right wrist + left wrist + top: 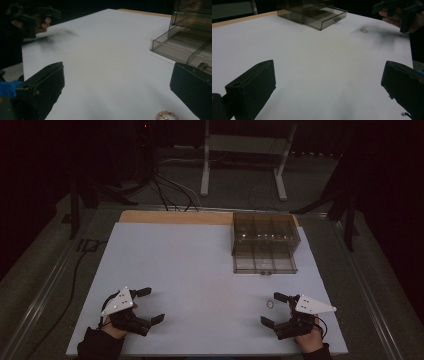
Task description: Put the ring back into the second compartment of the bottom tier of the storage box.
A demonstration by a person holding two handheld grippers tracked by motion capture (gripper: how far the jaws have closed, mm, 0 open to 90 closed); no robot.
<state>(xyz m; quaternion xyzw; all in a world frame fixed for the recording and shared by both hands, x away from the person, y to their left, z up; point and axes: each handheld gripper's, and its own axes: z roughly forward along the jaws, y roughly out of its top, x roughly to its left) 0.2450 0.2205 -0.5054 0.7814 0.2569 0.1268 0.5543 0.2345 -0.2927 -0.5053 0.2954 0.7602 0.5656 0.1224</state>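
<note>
**Two open grippers flanking a beaded ring on a white table**

Near the front edge of the white tabletop [200, 285], both hand-held grippers are sitting low over the surface. At the front left corner the left gripper [151, 305] is resting with its jaws spread wide and pointing toward the table's centre, and nothing is lying between them; in the left gripper view [328, 82] bare white surface is showing across the whole gap between its two black jaws. A person's left hand [112, 327] is gripping its body from below, under the grey three-cornered plate.

At the front right corner the right gripper [274, 309] is likewise standing wide open and is holding nothing. Its jaws are pointing leftward, and a person's right hand [307, 337] is wrapping around its handle. A small beaded ring [270, 304], pinkish with a gold-coloured piece, is lying flat on the table just beside the gripper's farther jaw. In the right gripper view the ring [166, 115] is lying at the bottom edge, close to the right-hand jaw but not touching it, and the gripper [117, 85] is showing empty table between its jaws. In the left gripper view the ring [364, 31] is appearing as a small speck well across the table.

Toward the back right of the table a smoky transparent drawer organizer [265, 232] is standing, and its bottom drawer [264, 262] is sitting pulled out toward the person. That drawer is divided into compartments, and its contents are too dim to tell.
</note>
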